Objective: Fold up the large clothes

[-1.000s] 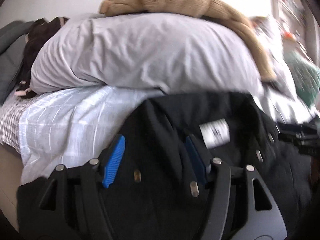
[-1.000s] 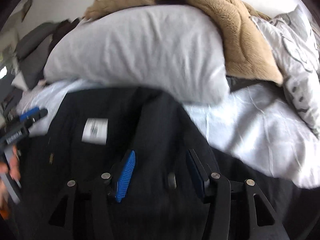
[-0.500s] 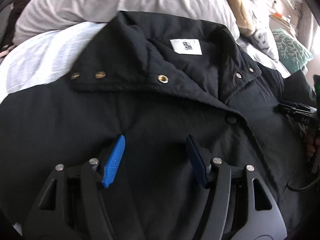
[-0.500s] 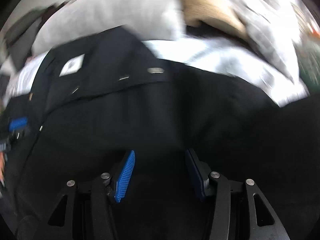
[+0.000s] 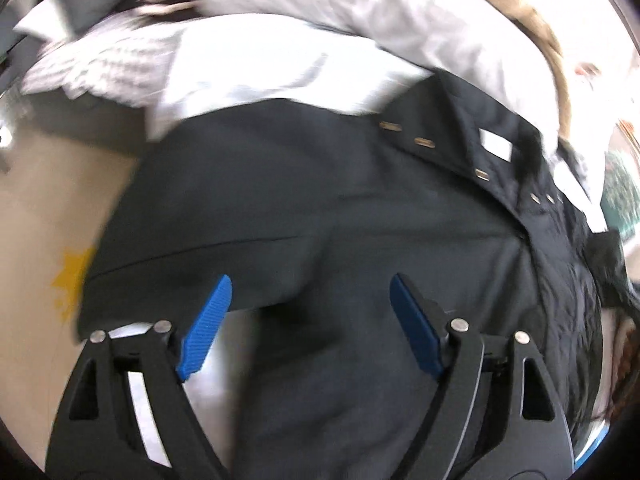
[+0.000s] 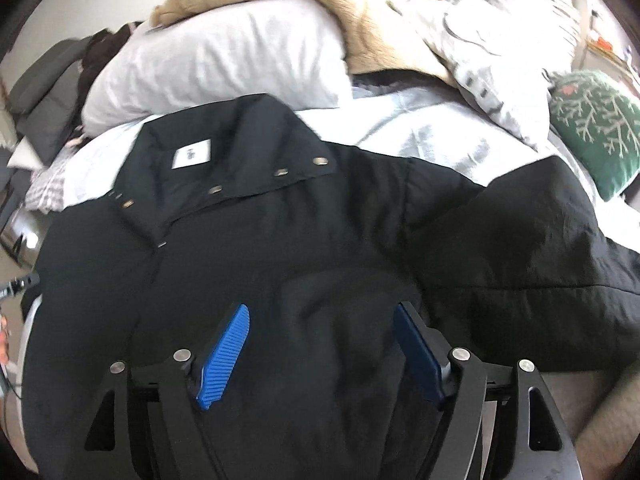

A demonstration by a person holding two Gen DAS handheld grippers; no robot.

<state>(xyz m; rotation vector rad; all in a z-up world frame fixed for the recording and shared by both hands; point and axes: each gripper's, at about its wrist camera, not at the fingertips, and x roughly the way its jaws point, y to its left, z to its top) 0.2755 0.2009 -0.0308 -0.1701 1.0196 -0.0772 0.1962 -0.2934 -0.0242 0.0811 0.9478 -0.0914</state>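
Note:
A black jacket (image 6: 288, 240) lies front up on the bed, collar toward the pillows, with a white label (image 6: 191, 154) and metal snaps showing. Its right sleeve (image 6: 532, 236) lies bunched at the right. My right gripper (image 6: 322, 307) hovers over the chest, jaws opening, with cloth under the gap but nothing pinched. My left gripper (image 5: 311, 280) is over the jacket's (image 5: 320, 200) left side near the bed edge. Its jaws are also opening, the blue pads (image 5: 206, 324) clear of the fabric. In the right wrist view the left gripper's tip (image 6: 20, 282) shows at the far left.
A large white pillow (image 6: 216, 64), a tan fleece blanket (image 6: 360, 8) and a patterned duvet (image 6: 500, 60) pile up behind the collar. A green cushion (image 6: 592, 136) sits at the right. The beige floor (image 5: 48, 208) with a yellow mark lies past the bed's left edge.
Both grippers drew back from the collar toward the jacket's body and their jaws widened. The left one swung to the jacket's left side, bringing the floor into view.

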